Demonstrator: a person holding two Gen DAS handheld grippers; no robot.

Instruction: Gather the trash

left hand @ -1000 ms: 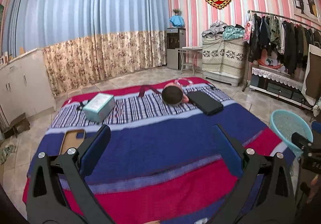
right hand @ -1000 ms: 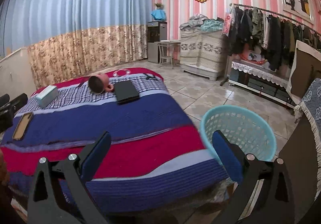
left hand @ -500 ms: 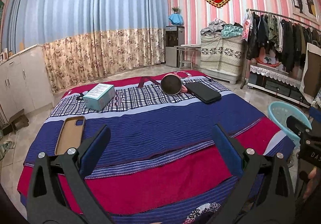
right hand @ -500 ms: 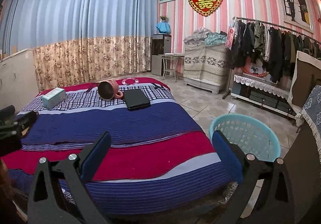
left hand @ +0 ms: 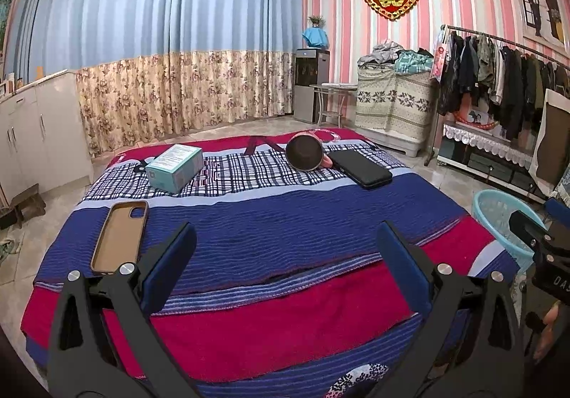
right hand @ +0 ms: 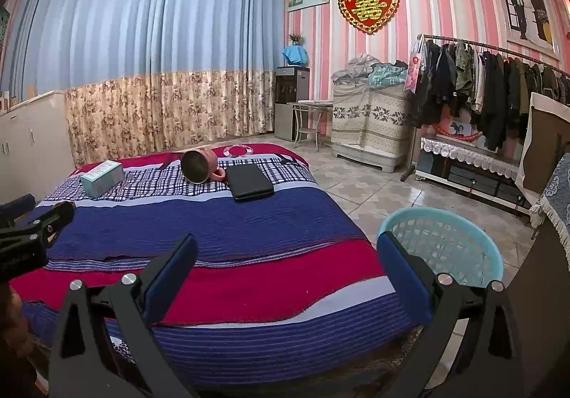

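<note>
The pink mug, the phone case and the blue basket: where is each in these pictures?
pink mug point(left hand: 305, 157): left wrist view, on its dark open mouth.
phone case point(left hand: 120, 236): left wrist view, on its tan inner face.
blue basket point(right hand: 445, 248): right wrist view, on its inner mesh wall.

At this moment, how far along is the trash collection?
Nothing looks done: the basket shows nothing inside. Nothing in hand: left gripper and right gripper are open. Left on the bed: box, phone case, mug, black case.
</note>
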